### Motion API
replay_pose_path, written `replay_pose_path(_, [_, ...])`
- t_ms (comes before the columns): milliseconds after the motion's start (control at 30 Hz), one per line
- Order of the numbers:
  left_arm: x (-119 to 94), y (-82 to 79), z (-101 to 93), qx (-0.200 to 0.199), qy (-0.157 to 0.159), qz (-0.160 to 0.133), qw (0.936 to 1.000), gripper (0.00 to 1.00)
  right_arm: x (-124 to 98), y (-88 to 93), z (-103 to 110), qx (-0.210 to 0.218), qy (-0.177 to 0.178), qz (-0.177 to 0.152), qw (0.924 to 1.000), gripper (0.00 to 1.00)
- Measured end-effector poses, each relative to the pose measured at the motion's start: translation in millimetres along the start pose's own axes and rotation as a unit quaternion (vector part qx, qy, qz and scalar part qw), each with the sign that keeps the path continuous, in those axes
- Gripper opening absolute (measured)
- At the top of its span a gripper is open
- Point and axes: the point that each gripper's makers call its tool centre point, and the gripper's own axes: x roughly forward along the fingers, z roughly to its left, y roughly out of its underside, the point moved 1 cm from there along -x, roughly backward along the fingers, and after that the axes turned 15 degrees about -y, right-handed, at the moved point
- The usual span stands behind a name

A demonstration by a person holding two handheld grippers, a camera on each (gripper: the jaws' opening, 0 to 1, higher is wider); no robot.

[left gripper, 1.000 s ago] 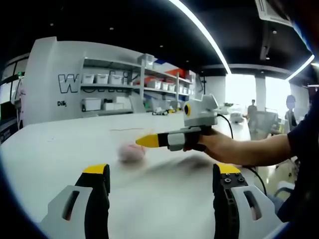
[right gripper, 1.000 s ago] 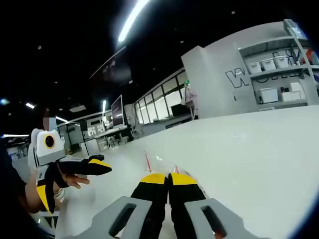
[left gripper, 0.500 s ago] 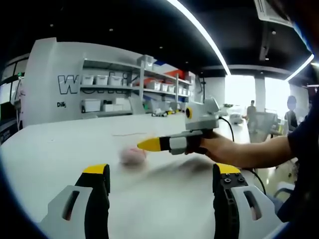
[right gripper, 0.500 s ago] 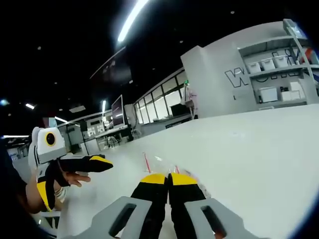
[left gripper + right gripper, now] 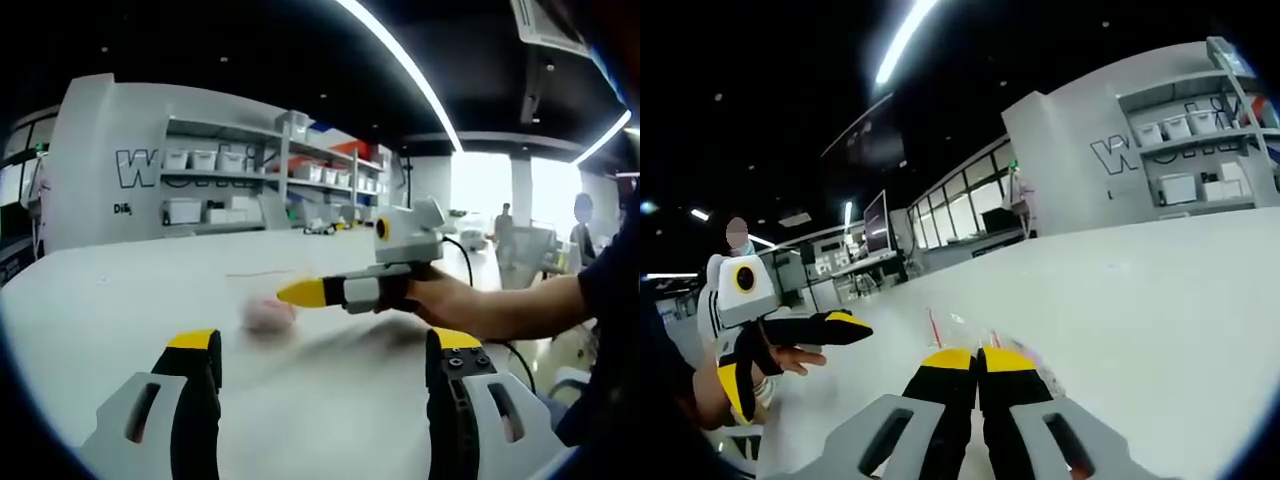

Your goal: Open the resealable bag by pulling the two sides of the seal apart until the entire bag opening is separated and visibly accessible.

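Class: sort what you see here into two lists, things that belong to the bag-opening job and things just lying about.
Job: bag, right gripper shut on its edge, left gripper open, table.
Lying about: shelves with boxes, monitor.

Bright ceiling light strips (image 5: 400,62) glare against a dark ceiling; windows (image 5: 490,185) blow out; the table (image 5: 120,290) looks soft, edges bend.

My right gripper (image 5: 979,357) has its 2 jaws pressed together on the clear resealable bag (image 5: 965,330) lying on the white worktop (image 5: 1140,310). My left gripper (image 5: 790,355), jaws spread, hovers off the worktop's left edge.
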Motion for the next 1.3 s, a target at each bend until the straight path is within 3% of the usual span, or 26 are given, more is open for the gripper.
replay_pose_path(1300, [22.5,1.6,10.3,-0.026,-0.001,0.001,0.9997,0.72,0.8,3.1,1.5,0.011,-0.009,-0.003,0.9999,0.0])
